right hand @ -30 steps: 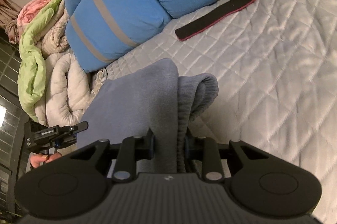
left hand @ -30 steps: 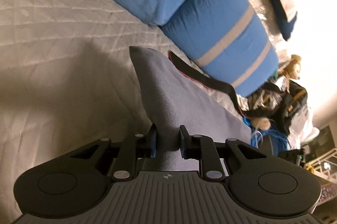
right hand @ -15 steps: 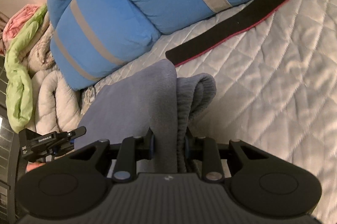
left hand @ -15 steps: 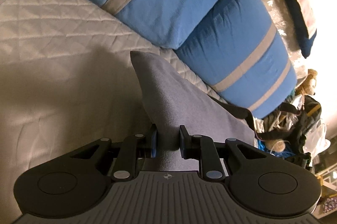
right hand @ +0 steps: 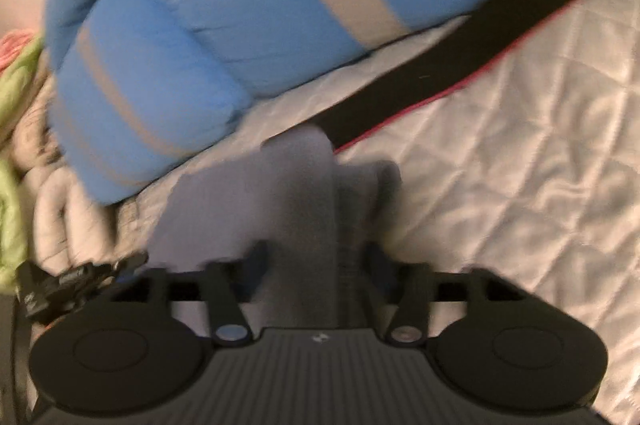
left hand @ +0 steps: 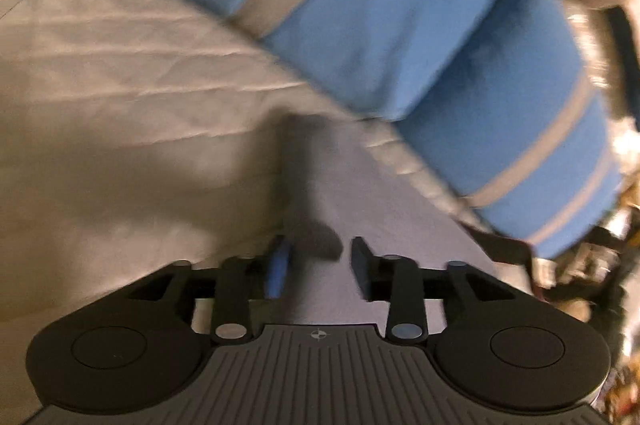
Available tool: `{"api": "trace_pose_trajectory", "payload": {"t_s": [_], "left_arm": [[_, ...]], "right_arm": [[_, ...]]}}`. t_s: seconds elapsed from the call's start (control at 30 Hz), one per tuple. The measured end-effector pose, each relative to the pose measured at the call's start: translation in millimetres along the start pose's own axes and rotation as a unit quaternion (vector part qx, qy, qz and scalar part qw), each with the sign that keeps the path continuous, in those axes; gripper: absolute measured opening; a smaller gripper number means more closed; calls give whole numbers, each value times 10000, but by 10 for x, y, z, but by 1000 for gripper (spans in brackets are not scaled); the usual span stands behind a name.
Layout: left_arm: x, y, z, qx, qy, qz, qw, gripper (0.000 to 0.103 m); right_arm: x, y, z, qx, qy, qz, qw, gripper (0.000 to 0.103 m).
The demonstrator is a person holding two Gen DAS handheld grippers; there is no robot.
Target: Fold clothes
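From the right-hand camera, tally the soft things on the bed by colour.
Blue: 1, the striped duvet
Grey: 1, the garment between the opening right claw
Black: 1, the red-edged strap
Total: 3, on the white quilt

Left wrist view close behind its jaws, angled down along grey garment (left hand: 384, 209), right wrist view likewise, both sharing garment, quilted bedspread (right hand: 500, 165), blue pillows (left hand: 360, 5) beyond jaws

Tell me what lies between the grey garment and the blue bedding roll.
Right wrist view: a strip of white quilted bedspread separates grey garment from blue bedding roll.
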State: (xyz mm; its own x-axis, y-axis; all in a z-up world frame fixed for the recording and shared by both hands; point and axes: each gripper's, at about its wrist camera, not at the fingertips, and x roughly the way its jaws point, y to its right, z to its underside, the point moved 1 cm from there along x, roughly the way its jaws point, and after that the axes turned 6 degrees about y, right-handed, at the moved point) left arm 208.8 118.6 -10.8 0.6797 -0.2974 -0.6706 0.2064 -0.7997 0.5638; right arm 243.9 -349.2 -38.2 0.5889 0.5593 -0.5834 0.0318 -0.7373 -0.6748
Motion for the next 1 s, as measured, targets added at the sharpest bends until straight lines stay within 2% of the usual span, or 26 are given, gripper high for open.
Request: {"api": "trace_pose_trajectory", "payload": {"t_s": [0.03,0.1,0.13,0.33,0.63,0.87,0.93,1.0], "left_arm": [[-5,-30,12,-8,-53,48,10000,55],[-27,-90,47,-1,-132,110,9999,63],[-45,-109,63,-18,-136,83,9999,64],[-122,-249,218,-304,-365,65,9989,65],[-312,-430,450,-847,-285,410,9952,64],[-304,-542,549,-1511,-425,751,9848,64],[-274,-549,576,-1582,-439,836,9829,64],[-239,-539,585,-1592,-444,893,9822,65]], "right_arm": [[-2,41,10,75,20,4,10000,81],[-28,121,44,241,13,-97,9997,84],[-41,156,66,309,5,-135,9994,85],[-139,290,260,581,-79,-326,9977,86],[-353,476,588,1327,-32,-749,9883,87],[-389,391,726,1406,-26,-611,9882,88],[-365,371,724,1418,47,-619,9880,93],[-353,365,726,1398,93,-673,9878,93]]}}
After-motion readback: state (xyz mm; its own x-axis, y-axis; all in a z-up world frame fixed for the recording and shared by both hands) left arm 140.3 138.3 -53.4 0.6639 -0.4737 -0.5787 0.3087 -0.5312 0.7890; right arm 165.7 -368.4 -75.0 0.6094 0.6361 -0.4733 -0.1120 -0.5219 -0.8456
